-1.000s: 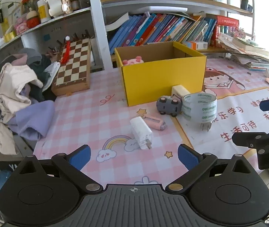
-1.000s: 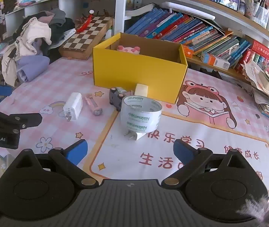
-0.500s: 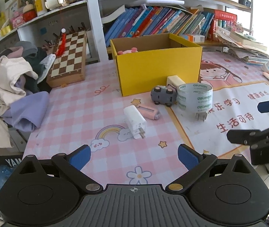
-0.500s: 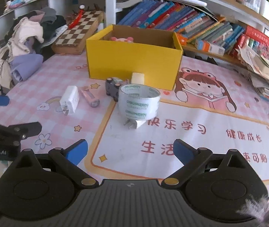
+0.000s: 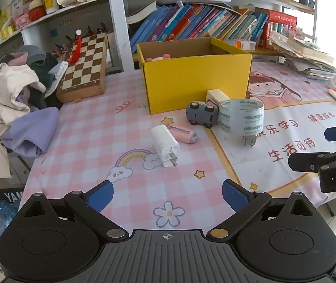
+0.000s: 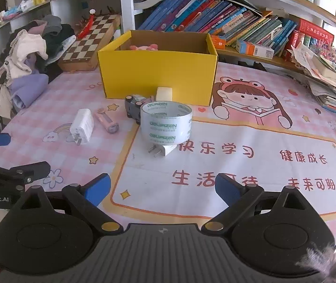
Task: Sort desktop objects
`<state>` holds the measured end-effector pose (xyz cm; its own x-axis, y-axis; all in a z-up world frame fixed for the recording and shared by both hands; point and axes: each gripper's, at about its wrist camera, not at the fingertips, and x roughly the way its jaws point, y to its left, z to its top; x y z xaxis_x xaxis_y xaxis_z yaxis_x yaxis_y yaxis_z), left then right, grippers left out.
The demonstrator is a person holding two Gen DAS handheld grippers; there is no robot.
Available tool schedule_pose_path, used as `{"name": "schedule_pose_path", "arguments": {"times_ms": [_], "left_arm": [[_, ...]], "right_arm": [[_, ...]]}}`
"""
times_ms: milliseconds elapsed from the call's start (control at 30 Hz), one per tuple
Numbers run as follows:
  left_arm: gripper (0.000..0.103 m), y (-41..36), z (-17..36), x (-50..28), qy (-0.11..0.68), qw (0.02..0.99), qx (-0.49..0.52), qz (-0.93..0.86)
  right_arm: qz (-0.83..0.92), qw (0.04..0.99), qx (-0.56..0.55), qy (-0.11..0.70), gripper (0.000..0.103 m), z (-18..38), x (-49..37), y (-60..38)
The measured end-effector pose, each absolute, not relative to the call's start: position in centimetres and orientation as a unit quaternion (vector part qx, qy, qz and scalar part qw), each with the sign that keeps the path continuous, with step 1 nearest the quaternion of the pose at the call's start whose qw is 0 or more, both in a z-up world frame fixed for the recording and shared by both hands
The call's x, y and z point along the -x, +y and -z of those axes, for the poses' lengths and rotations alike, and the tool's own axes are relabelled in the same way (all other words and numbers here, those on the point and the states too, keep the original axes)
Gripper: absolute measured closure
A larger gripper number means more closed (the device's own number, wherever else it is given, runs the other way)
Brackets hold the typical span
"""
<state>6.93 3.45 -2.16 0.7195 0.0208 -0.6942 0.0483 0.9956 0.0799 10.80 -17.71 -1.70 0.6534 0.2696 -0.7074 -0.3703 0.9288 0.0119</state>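
We see only the prongs and one corner of a white plug (image 6: pixel 162 150); the tape roll (image 6: pixel 166 122) covers the rest. The roll also hides part of the toy car (image 6: pixel 133 108). A pink thing (image 6: pixel 144 47) in the yellow box (image 6: pixel 158 75) shows only its top. The far shelf items are too small for us to tell.

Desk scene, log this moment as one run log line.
left hand-held gripper: open, empty | right hand-held gripper: open, empty | tape roll: on white charger | yellow box: pink item inside
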Motion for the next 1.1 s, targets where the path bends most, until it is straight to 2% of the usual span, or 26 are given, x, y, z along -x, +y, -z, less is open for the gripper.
{"name": "schedule_pose_path", "arguments": {"times_ms": [1100], "left_arm": [[0.003,2.2,2.7,-8.4,0.375,0.925,-0.059,0.034]], "right_arm": [[-0.204,0.889,0.096,0.399,0.01,2.6,-13.0,-16.4]]}}
